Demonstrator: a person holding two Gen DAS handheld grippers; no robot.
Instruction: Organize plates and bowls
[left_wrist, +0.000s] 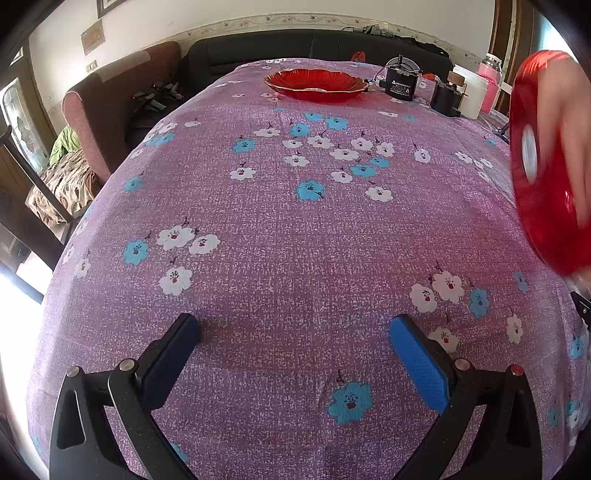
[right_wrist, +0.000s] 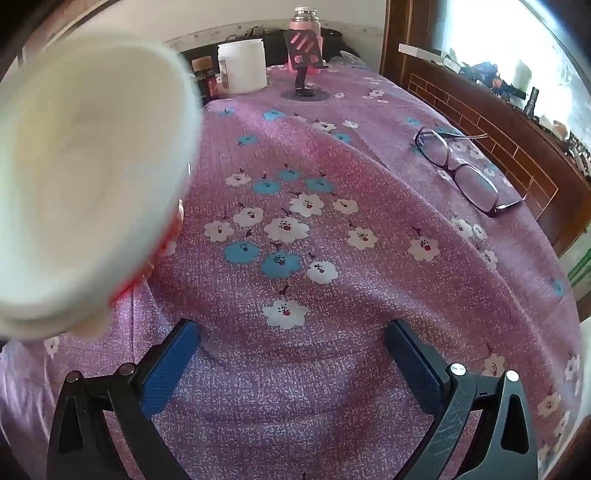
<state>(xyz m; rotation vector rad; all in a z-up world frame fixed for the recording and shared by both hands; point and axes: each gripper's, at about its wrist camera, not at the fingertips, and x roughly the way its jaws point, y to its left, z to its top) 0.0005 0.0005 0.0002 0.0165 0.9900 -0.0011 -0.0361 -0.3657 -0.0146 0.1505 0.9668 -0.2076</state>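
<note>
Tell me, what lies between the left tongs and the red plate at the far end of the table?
In the left wrist view, only bare flowered tablecloth lies between the open left tongs and the red plate; nothing stands there.

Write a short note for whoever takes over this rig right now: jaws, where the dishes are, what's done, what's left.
Left gripper: jaws wide open, empty, above bare tablecloth.
Right gripper: jaws wide open, empty.
Red plate: resting at the table's far end.
Red-and-white bowl: a bare hand holds it tilted in the air between the two grippers, blurred; its white inside faces the right camera.
Done: nothing grasped or stacked by the grippers.
Left: pick up the bowl once it is set down and put it with the plate. Mind the glasses on the right.
</note>
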